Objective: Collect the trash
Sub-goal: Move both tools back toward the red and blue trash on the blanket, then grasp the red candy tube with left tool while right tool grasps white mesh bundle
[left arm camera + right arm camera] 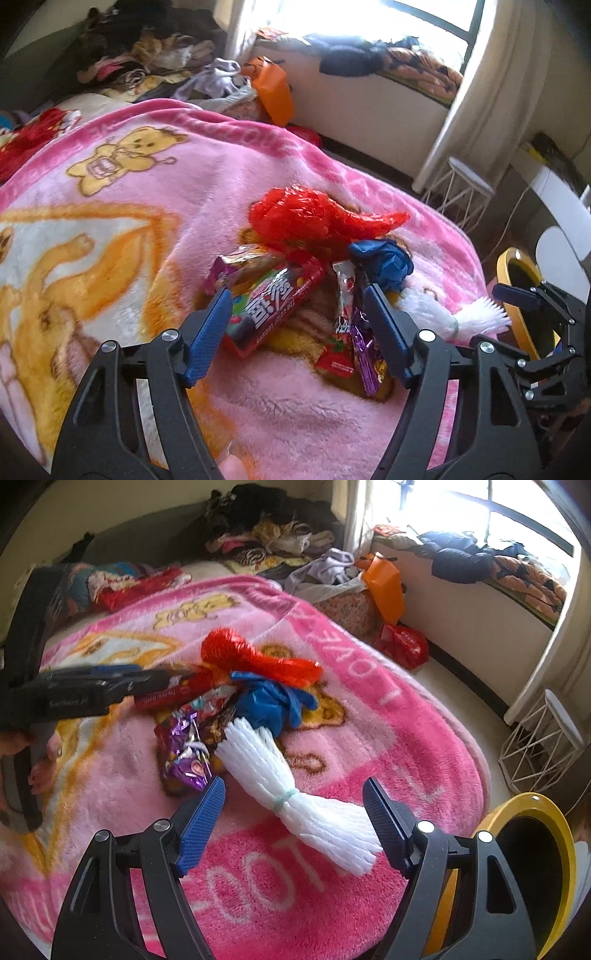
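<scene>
Covering most of both views, a pink blanket [122,206] printed with bears and lettering lies over a bed, with heaped clothes [266,535] at its far end and a bright window [424,22] beyond. Beside the bed on the floor stands a yellow bin [546,834], its black inside showing, with a white wire stool [543,742] further off. Trash sits clustered near the blanket's middle: a red net bag [306,218], a crumpled blue glove [388,258] just beside it, a bundle of white foam strips [291,786] tied with a band, a red candy box [273,302], a thin strawberry wrapper [341,321] and a purple foil wrapper [184,749]. The left gripper [297,306] hangs over the pile with its jaws apart, the candy box and wrappers between them; whether the pads touch anything is unclear. The right gripper [295,794] is also spread wide, straddling the foam bundle without pressing it.
</scene>
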### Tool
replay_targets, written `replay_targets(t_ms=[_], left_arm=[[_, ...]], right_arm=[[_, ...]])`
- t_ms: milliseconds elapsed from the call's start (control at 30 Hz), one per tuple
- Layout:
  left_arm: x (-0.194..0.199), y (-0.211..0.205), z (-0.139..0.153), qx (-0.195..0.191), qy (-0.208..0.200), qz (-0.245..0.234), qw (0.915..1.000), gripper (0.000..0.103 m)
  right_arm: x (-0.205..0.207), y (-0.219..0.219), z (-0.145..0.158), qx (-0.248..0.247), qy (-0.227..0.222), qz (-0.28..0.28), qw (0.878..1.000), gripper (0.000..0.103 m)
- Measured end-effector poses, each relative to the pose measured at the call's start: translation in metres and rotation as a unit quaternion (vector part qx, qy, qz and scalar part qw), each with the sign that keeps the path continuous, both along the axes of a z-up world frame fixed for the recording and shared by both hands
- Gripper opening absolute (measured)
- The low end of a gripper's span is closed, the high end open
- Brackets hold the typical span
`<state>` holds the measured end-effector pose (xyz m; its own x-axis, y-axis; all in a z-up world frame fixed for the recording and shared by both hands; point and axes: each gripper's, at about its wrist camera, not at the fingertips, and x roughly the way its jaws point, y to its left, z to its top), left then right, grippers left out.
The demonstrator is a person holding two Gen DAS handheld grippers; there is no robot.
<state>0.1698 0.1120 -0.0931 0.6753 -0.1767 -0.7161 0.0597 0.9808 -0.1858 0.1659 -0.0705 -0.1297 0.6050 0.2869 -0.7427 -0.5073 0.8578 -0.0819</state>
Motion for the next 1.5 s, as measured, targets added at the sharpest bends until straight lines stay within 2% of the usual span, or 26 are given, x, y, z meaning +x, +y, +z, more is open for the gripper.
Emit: replay_targets(t_ms=[233,433,600,733,833,1000,1500], left_arm=[[0.022,-0.006,-0.012,0.034,0.037,-0.022,0.9985,0.065],[0.031,0.003,-0.025,0.021,0.065,-0.020,0.9975,0.062],[0.028,0.005,-0.031,0.007,0.078,-0.018,0.9968,0.052],[0.025,0.002,-0.036,0.006,0.085,-0.018,0.9962,0.047],[0.022,0.000,-0.039,0.010,0.086,-0.013,0.9961,0.042],[0.016,0.003,-0.039,0.005,0.087,0.004,0.9962,0.025],[-0.028,-0.008,-0.027,-0.028,0.056,0.036,0.9974,0.024]], right_arm=[[0.010,0.011,-0.014,-0.021,0.017,0.018,0.999,0.074],[0.021,0.017,-0.029,-0.030,0.052,0.031,0.998,0.074],[0.022,0.019,-0.038,-0.045,0.076,0.038,0.995,0.051],[0.019,0.018,-0.039,-0.041,0.089,0.042,0.994,0.039],[0.013,0.015,-0.039,-0.032,0.096,0.042,0.994,0.035],[0.003,0.011,-0.036,-0.018,0.104,0.035,0.994,0.031],[-0.021,-0.005,-0.027,0.031,0.121,0.008,0.992,0.028]])
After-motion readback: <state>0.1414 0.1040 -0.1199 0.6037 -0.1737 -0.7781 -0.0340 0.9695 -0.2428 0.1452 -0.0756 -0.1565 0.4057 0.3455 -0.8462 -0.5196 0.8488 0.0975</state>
